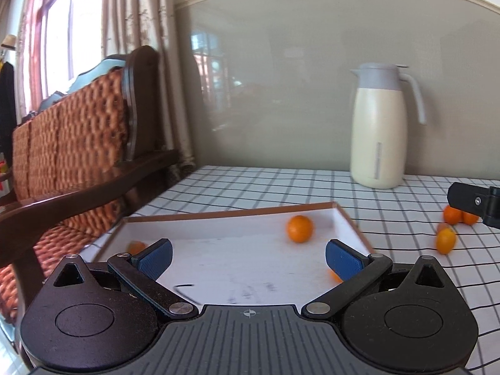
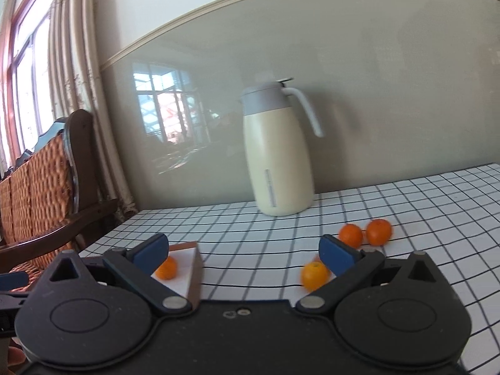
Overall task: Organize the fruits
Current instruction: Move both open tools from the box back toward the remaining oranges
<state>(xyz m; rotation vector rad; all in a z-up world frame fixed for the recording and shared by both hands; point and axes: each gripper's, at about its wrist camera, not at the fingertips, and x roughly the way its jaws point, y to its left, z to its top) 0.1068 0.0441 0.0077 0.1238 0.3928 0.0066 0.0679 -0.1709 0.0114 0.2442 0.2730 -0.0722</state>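
Blur softens both wrist views, so fine contact is hard to read. Nearest in the left wrist view, the left gripper has its blue pads spread wide and holds nothing; it hangs over the near part of the shallow white tray, whose brown rim lies on the checked tablecloth. Inside the tray one orange sits toward the far right corner, another peeks out behind the left pad, and a third sliver of orange shows under the right pad. In the right wrist view, the right gripper is likewise wide open and empty, with a loose orange just beside its right finger, apparently not between the pads. Farther right, two more oranges rest side by side on the cloth, well outside the tray. At the far edge, against the wall, a cream thermal carafe stands upright. The risk from here, as I judge it, is a glancing closure: the nearest loose fruit lies off the gripper's centre line, so shutting now could nudge it and send it rolling across the cloth. Round fruit in the tray could also roll if the rim is knocked.
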